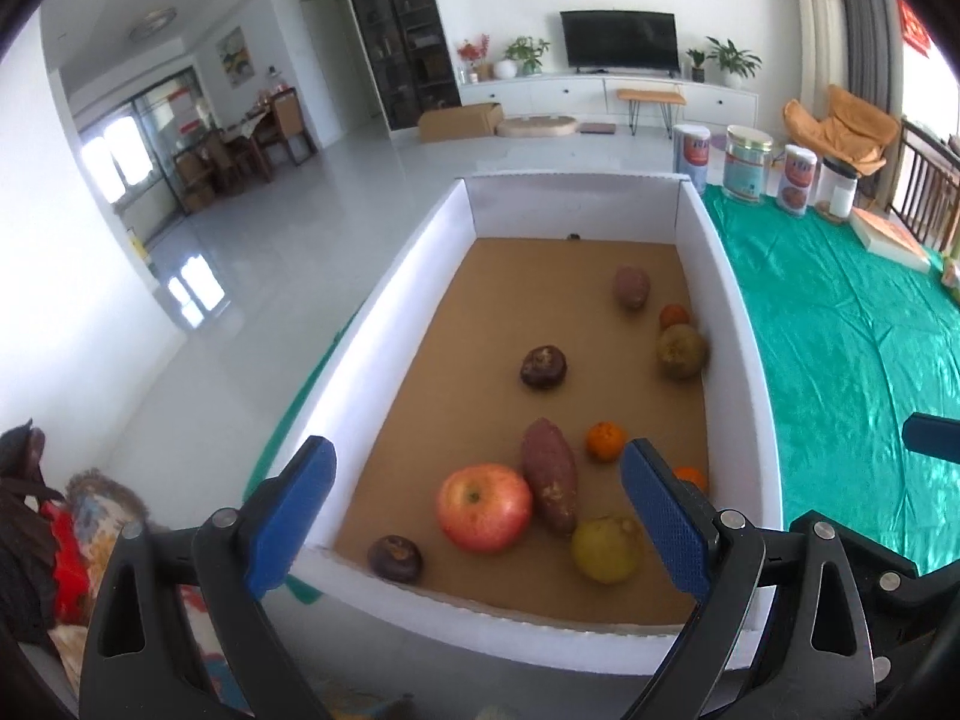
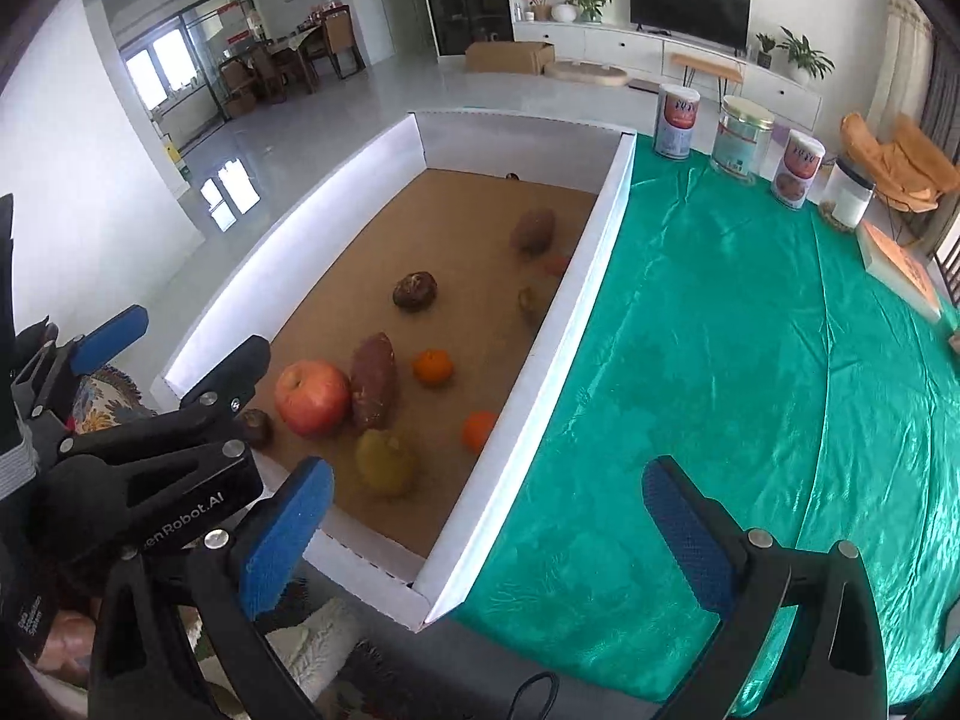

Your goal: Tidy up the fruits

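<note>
Shallow white box (image 1: 738, 324) with a brown cardboard floor on a surface under a green cloth (image 2: 720, 360), along the cloth's left edge.

Inside the box, near its close end: red apple (image 1: 483, 506), touching a sweet potato (image 1: 549, 483) on its right. Dark round fruit (image 1: 395, 558) in the near-left corner. Yellow-green pear (image 1: 606, 549) just right of the sweet potato's near tip. 1 orange (image 1: 605, 440) beside the sweet potato's far end, a 2nd orange (image 2: 478, 429) against the right wall, partly hidden in the left wrist view.

Mid-box: a 2nd dark fruit (image 1: 543, 366), alone. Along the right wall farther back: a brownish pear (image 1: 681, 350), a 3rd small orange (image 1: 674, 316) just behind it, and a 2nd sweet potato (image 1: 631, 287) beyond that. Tiny dark object at the far wall, too small to tell.

Left tool (image 1: 477, 483) spread wide above the box's near end, blue pads apart, nothing grasped. Right tool (image 2: 486, 516) likewise released and empty, over the box's near-right corner and the cloth.

At the cloth's far edge: 3 tins (image 2: 741, 138) and a white jar (image 2: 847, 201). Flat box (image 2: 900, 276) at the right edge.
</note>
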A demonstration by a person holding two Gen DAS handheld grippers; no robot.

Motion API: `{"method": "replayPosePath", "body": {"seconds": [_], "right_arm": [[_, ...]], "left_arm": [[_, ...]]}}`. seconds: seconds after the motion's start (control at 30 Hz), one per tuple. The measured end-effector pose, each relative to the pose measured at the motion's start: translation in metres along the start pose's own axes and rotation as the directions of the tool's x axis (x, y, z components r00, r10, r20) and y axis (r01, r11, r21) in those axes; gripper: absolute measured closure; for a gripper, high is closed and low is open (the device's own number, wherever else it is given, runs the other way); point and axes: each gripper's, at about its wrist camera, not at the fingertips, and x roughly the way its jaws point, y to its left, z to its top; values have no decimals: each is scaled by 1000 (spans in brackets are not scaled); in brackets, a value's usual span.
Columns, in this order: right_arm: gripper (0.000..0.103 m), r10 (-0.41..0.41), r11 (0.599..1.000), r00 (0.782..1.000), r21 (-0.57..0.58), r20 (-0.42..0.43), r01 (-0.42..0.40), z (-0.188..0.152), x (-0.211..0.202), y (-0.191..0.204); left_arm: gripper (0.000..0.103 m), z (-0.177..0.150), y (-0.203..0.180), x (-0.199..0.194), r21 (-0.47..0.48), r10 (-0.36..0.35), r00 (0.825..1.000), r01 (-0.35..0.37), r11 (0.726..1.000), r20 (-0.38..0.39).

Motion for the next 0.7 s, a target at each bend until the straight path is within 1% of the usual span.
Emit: {"method": "replayPosePath", "body": {"seconds": [0.07,0.2,0.53,0.7], "right_arm": [[1,-11,1000,1000,14,-15,11,3,4,1],[1,-31,999,999,22,-31,31,6,12,4],[1,3,1000,998,30,-61,-1,16,25,19],[1,16,999,998,40,-66,-14,19,29,27]], "left_arm": [[6,-1,6,5,-14,-19,1000,19,1000,-15],[6,-3,14,16,-21,-29,998,28,999,-47],[6,-2,40,42,-87,-56,992,46,995,-116],[6,0,49,44,-99,-59,990,47,994,-125]]}}
